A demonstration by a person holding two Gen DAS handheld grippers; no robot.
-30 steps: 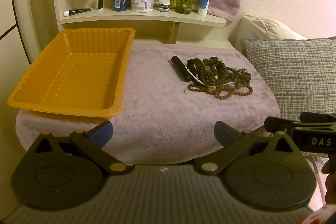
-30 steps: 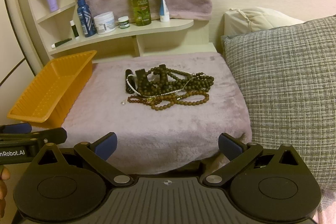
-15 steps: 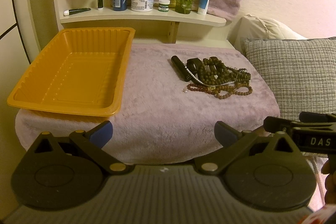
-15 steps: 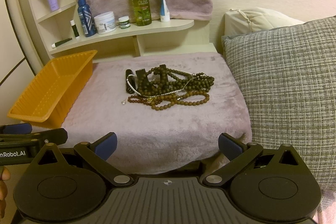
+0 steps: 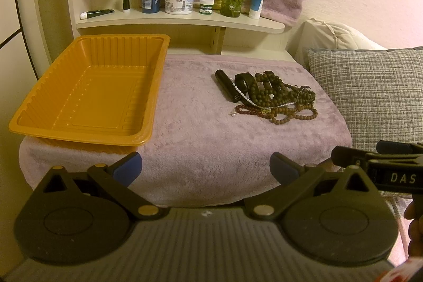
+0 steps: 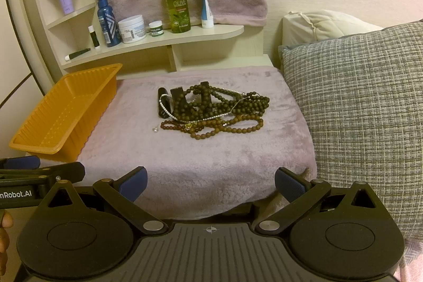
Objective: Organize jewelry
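1. Mauve towel [image 5: 201,139] covers the surface, left wrist view — orange tray [image 5: 87,94] at left of frame, jewelry pile [image 5: 272,97] right of centre, well apart from it. Left gripper [image 5: 205,168] low in frame, fingers spread, holding nothing.
2. Right wrist view — beaded pile [image 6: 214,107] mid-frame on the towel, tray [image 6: 63,112] at left, grey pillow [image 6: 370,110] at right. Right gripper [image 6: 210,180] spread wide, holding nothing.

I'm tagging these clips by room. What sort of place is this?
Most likely a bedroom, at a bedside stand. A grey checked pillow lies right beside the towel-covered top, a corner shelf behind holds lotions and sprays, and a pile of bead necklaces lies near an orange tray.
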